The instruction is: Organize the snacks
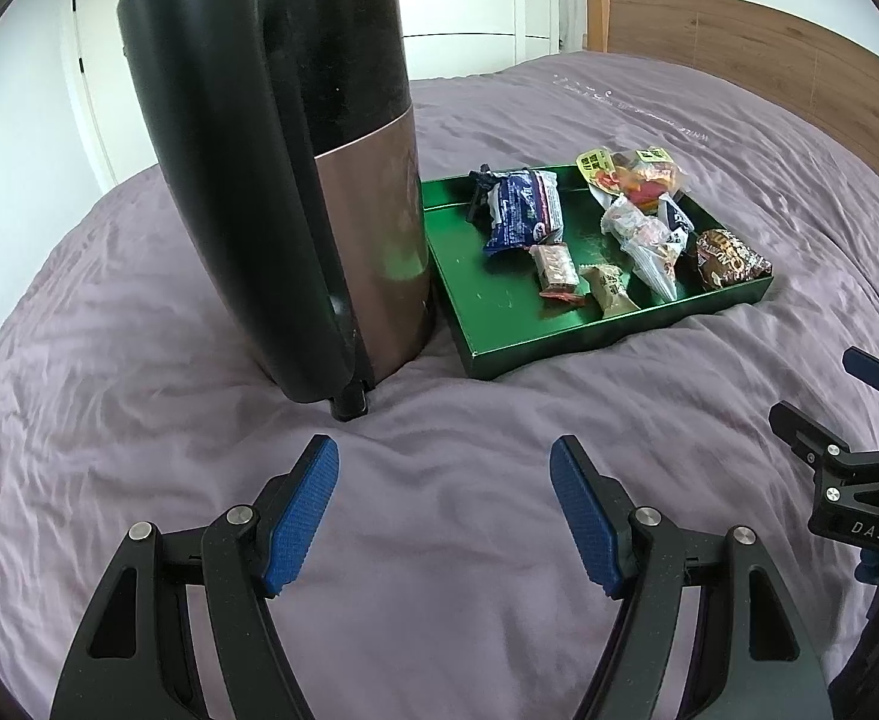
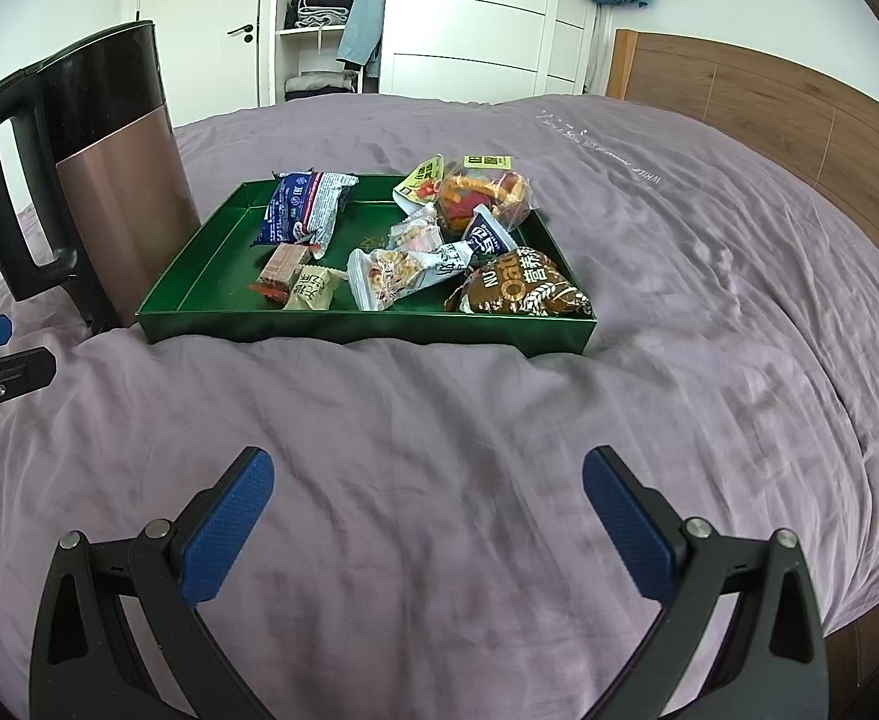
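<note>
A green tray (image 1: 529, 342) (image 2: 367, 327) lies on the purple bedspread and holds several wrapped snacks: a blue-and-white packet (image 1: 523, 210) (image 2: 307, 210), a brown oat packet (image 1: 730, 258) (image 2: 520, 291), a clear bag of coloured sweets (image 1: 637, 177) (image 2: 481, 192) and small bars (image 1: 553, 270) (image 2: 283, 270). My left gripper (image 1: 444, 516) is open and empty, low over the bedspread in front of the tray and kettle. My right gripper (image 2: 427, 522) is open and empty, in front of the tray; it also shows at the right edge of the left wrist view (image 1: 847, 408).
A black and copper kettle (image 1: 295, 180) (image 2: 91, 180) stands on the bed against the tray's left side. A wooden headboard (image 2: 769, 120) is at the right. White wardrobes and open shelves (image 2: 319, 18) stand behind the bed.
</note>
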Motion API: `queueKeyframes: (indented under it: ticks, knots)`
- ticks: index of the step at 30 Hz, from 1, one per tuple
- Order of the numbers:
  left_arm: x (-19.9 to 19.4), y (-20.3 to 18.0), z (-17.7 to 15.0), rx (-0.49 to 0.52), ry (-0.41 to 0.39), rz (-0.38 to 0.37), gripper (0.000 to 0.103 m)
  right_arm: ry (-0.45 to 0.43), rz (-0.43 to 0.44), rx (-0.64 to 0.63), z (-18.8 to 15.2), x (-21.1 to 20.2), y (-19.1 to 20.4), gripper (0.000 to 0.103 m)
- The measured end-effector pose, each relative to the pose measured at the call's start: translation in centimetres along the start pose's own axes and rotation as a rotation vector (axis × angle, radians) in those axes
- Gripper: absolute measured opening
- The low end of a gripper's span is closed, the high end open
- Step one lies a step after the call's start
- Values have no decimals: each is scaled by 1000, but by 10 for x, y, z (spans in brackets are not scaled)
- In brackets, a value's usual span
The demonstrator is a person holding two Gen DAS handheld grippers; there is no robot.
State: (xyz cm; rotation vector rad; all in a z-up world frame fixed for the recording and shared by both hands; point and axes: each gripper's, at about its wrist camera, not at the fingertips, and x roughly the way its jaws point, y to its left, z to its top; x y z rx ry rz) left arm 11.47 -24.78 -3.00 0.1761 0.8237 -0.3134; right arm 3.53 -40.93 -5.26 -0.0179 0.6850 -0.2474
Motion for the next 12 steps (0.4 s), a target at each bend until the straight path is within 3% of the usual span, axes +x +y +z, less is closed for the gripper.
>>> queueKeyframes:
  ticks: [12]
  knots:
    - [0,0,-1,-1,8,-7,68,0,0,-2,0,0,0,103]
